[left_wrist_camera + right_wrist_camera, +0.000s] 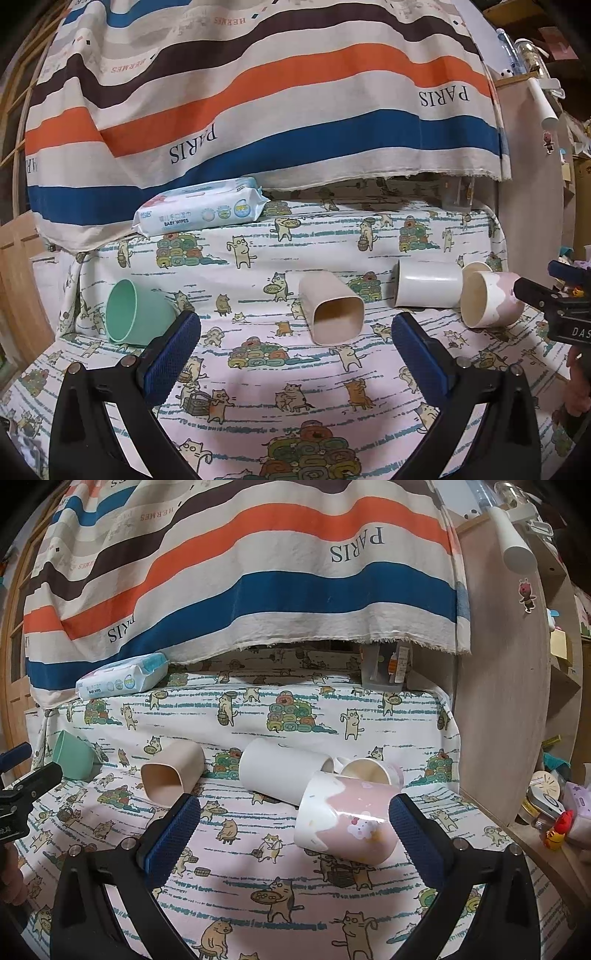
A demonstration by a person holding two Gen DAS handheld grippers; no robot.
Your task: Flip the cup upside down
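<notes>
Several cups lie on their sides on a cat-print cloth. In the left wrist view: a green cup (135, 312) at left, a beige square cup (330, 314) in the middle, a white cup (428, 284) and a pink-and-white cup (491, 304) at right. My left gripper (295, 347) is open and empty, short of the beige cup. In the right wrist view the pink-and-white cup (345, 821) lies just ahead, with the white cup (282, 770), a cream cup (371, 771), the beige cup (171, 775) and the green cup (72, 755) behind. My right gripper (295, 827) is open and empty.
A pack of baby wipes (201, 210) lies at the back left under a hanging striped cloth (258, 92). A wooden shelf panel (498, 664) stands at the right, with small items (554, 812) beside it. A clear container (384, 668) sits at the back right.
</notes>
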